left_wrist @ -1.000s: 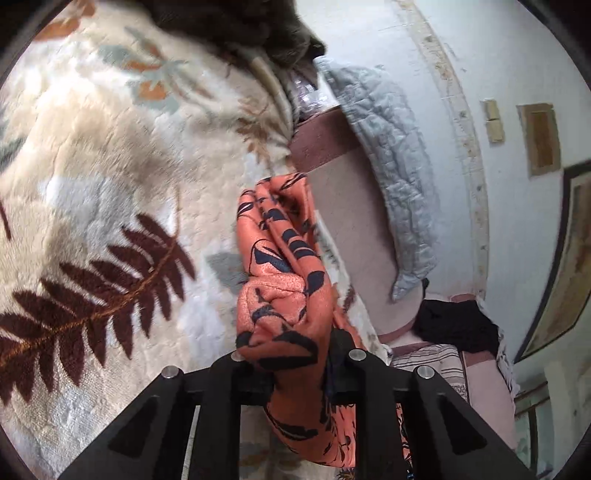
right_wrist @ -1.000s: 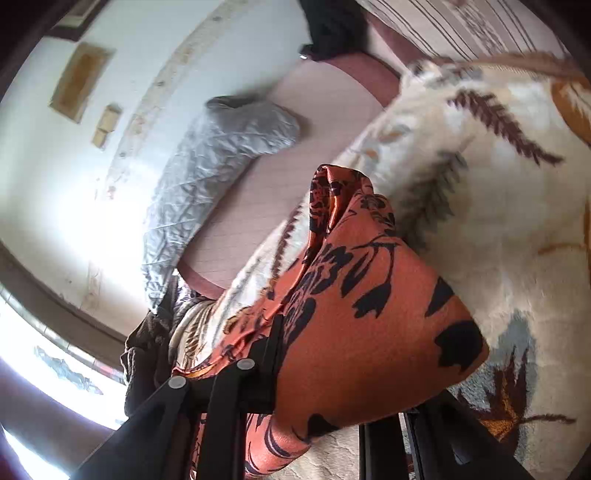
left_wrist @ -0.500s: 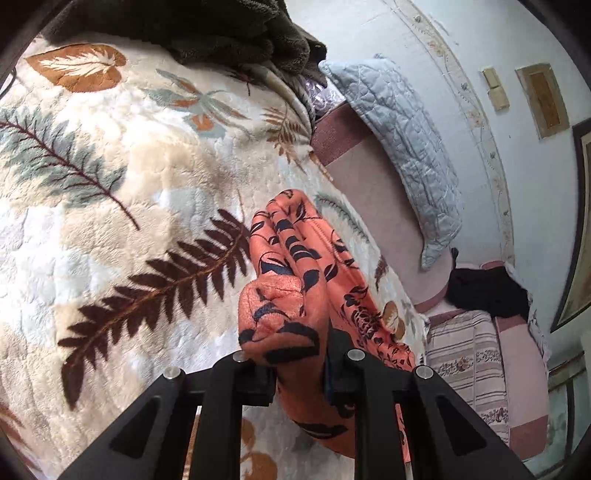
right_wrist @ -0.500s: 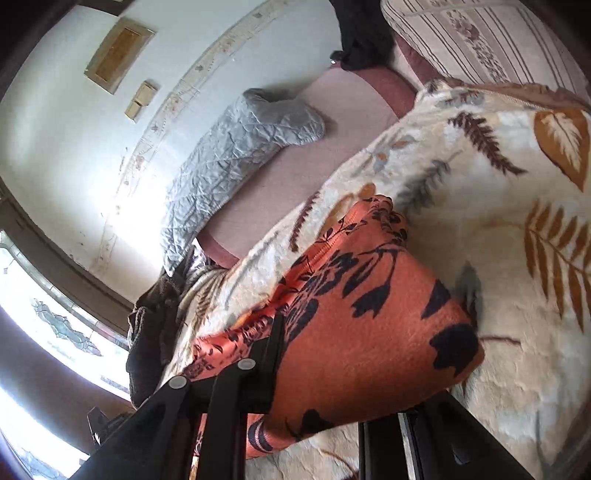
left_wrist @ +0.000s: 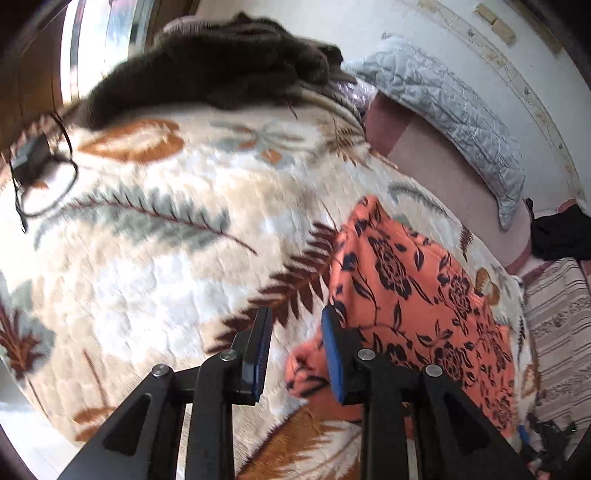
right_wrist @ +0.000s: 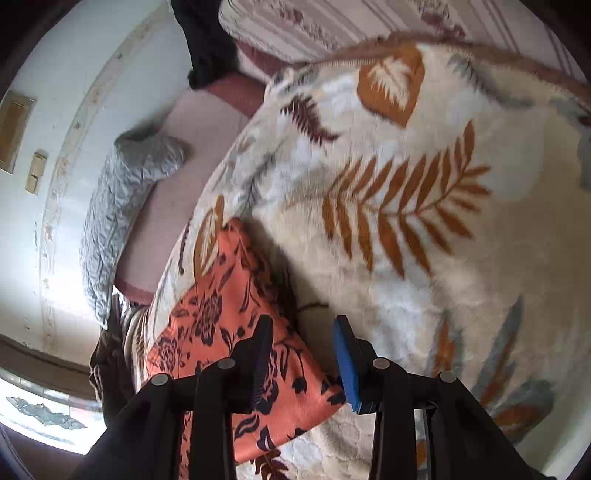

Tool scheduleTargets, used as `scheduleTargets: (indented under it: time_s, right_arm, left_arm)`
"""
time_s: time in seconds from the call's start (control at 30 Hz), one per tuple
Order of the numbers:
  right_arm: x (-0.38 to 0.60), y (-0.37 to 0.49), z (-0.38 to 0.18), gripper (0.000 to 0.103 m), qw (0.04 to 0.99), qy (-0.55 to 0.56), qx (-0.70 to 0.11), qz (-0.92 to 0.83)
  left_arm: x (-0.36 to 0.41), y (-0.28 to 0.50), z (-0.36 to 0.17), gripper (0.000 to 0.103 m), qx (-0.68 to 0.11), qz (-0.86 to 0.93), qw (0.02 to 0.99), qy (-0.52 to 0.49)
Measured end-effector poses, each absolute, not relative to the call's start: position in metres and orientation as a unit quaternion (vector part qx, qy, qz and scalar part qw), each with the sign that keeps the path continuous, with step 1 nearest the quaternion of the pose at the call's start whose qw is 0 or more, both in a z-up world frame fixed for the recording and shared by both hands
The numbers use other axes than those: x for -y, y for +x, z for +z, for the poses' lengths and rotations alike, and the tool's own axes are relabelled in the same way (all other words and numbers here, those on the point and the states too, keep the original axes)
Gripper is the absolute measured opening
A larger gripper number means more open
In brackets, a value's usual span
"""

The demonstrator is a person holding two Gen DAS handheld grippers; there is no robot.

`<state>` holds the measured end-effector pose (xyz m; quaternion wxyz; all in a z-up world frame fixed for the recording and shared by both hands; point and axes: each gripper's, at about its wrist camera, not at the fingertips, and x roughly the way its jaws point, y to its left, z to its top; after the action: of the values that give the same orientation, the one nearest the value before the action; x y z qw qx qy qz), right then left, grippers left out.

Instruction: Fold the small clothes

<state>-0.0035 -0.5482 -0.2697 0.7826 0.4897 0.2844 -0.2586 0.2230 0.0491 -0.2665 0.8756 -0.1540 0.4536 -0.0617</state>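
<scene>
An orange garment with a dark floral print [left_wrist: 417,295] lies flat and folded on the cream leaf-print blanket [left_wrist: 166,258]. My left gripper [left_wrist: 295,321] is open and empty, with the garment's near corner under its right finger. In the right wrist view the same garment [right_wrist: 221,321] lies at the lower left. My right gripper [right_wrist: 303,325] is open and empty, just above the garment's right edge, with its left finger over the cloth.
A dark brown blanket heap [left_wrist: 221,70] lies at the far end. A grey quilted pillow [left_wrist: 454,107] leans on the pink headboard [left_wrist: 443,173]. A black device with a cable [left_wrist: 33,162] sits at the left. A striped cushion [right_wrist: 332,22] and a black cloth [left_wrist: 561,236] are nearby.
Both grippers opened and let go of the orange garment, which now lies flat on the blanket. Both grippers pulled back from it.
</scene>
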Motion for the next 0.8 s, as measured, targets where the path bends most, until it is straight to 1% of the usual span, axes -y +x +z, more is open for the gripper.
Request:
scheduleTargets:
  time_s: [0.07,0.1,0.3,0.33,0.37,0.4,0.43,0.47,0.67,0.73,0.8]
  right_arm:
    - [0.543,-0.004,-0.256,0.037,0.806,0.465,-0.258,-0.259]
    - [0.537,0.001,-0.250,0.037,0.819,0.448,-0.257,-0.249]
    - [0.478,0.080,-0.245,0.037,0.861,0.366,-0.319,-0.148]
    - [0.467,0.097,-0.246,0.037,0.866,0.351,-0.333,-0.128]
    - [0.452,0.114,-0.250,0.037,0.869,0.335,-0.348,-0.107]
    - [0.440,0.130,-0.253,0.037,0.871,0.320,-0.363,-0.088]
    - [0.427,0.143,-0.257,0.037,0.872,0.304,-0.377,-0.075]
    - [0.415,0.157,-0.261,0.037,0.873,0.285,-0.390,-0.066]
    - [0.370,0.223,-0.290,0.037,0.877,0.182,-0.442,-0.056]
    - [0.367,0.237,-0.303,0.037,0.870,0.154,-0.463,-0.070]
    - [0.371,0.243,-0.312,0.036,0.865,0.150,-0.474,-0.069]
  left_arm:
    - [-0.045,0.220,-0.257,0.029,-0.420,-0.067,0.894,-0.142]
    - [-0.039,0.220,-0.256,0.029,-0.411,-0.076,0.898,-0.137]
    - [0.028,0.220,-0.274,0.031,-0.428,-0.146,0.888,-0.080]
    - [0.038,0.219,-0.278,0.034,-0.431,-0.151,0.887,-0.069]
    - [0.045,0.219,-0.281,0.041,-0.432,-0.153,0.887,-0.056]
    - [0.052,0.220,-0.284,0.045,-0.436,-0.150,0.886,-0.043]
    - [0.056,0.221,-0.287,0.053,-0.440,-0.144,0.886,-0.033]
    - [0.058,0.222,-0.290,0.055,-0.443,-0.142,0.885,-0.027]
    - [0.066,0.235,-0.318,0.058,-0.472,-0.114,0.873,0.048]
    - [0.072,0.234,-0.322,0.063,-0.466,-0.112,0.874,0.082]
    - [0.077,0.232,-0.324,0.065,-0.458,-0.109,0.876,0.103]
